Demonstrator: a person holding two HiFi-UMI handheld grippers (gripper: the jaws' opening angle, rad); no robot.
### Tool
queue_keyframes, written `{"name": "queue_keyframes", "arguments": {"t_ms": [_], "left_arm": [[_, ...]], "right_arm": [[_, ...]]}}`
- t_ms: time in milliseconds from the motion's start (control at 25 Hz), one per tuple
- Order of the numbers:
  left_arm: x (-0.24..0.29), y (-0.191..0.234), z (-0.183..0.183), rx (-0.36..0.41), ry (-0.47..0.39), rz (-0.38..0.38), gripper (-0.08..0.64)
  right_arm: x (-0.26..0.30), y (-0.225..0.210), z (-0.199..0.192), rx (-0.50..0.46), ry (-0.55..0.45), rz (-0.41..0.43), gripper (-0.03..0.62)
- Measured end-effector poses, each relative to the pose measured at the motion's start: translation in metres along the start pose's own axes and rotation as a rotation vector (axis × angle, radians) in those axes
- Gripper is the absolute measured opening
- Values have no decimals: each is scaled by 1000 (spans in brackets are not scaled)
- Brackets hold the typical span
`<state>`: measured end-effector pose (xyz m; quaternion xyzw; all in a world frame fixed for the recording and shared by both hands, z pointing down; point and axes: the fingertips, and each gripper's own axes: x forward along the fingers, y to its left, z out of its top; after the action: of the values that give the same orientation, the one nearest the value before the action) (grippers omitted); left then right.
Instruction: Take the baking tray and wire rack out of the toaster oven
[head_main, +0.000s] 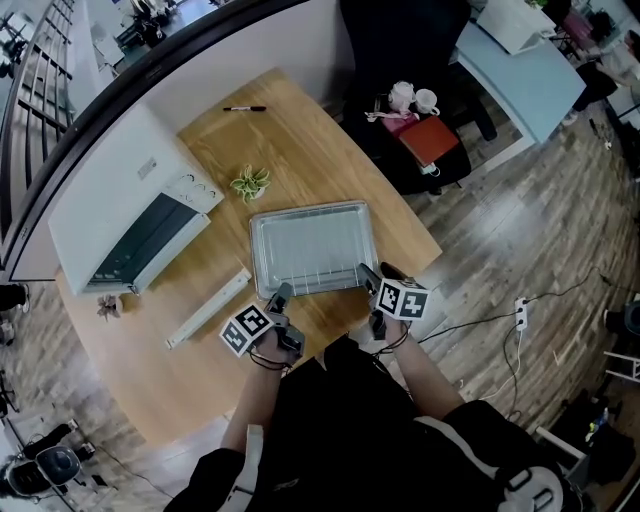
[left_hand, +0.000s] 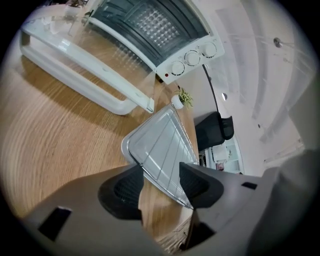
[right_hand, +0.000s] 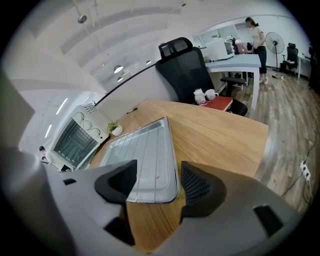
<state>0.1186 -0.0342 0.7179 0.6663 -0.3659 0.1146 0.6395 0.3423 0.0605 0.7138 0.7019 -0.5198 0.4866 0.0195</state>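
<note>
Since the baking tray now lies out on the worktop (head_main: 330, 150) and no longer in the toaster oven (head_main: 120, 215), what matters next is how the tray sits to the two grippers. The oven stands well off to the left of the tray, its door folded down and open. The baking tray (head_main: 310, 208) lies flat just ahead of the person, its long axis running left to right, so that one long edge faces both arms. The wire rack (head_main: 315, 250) lies in it, its bars showing across the tray's floor. Neither arm is clearly the nearer: each hand-held gripper sits at its own end of that near edge.

At the near-left corner the left hand-held gripper (head_main: 283, 296) has its jaws well apart, with the tray's rim running through the gap. It clamps nothing, and I cannot tell whether either pad brushes the metal. At the near-right corner the right hand-held gripper (head_main: 375, 275) is equally wide. The rounded corner of the tray lies between its jaws with wood showing on both sides, so it grips nothing either.

As I judge it, both pieces are already out of the oven.
</note>
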Motion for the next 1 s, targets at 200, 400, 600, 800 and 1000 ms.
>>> {"name": "queue_keyframes", "arguments": {"t_ms": [200,400,600,800,1000], "left_arm": [[-1,1,-2,-16,-3,-1,238],[-1,-6,-1,76,19,34,300],[-6,-4,3,239,29,143,337],[-14,-8,12,418,-36,239,350],[-22,-27,1,420,-83,179,350]], "right_arm": [[-1,-4,1,10,-6,12,295],[-5,-1,8,0,-32,32,294],[-10,0,16,-31,-53,47,291],[-15,3,20,-51,-69,79,290],[-24,16,27,-118,-84,129,279]]}}
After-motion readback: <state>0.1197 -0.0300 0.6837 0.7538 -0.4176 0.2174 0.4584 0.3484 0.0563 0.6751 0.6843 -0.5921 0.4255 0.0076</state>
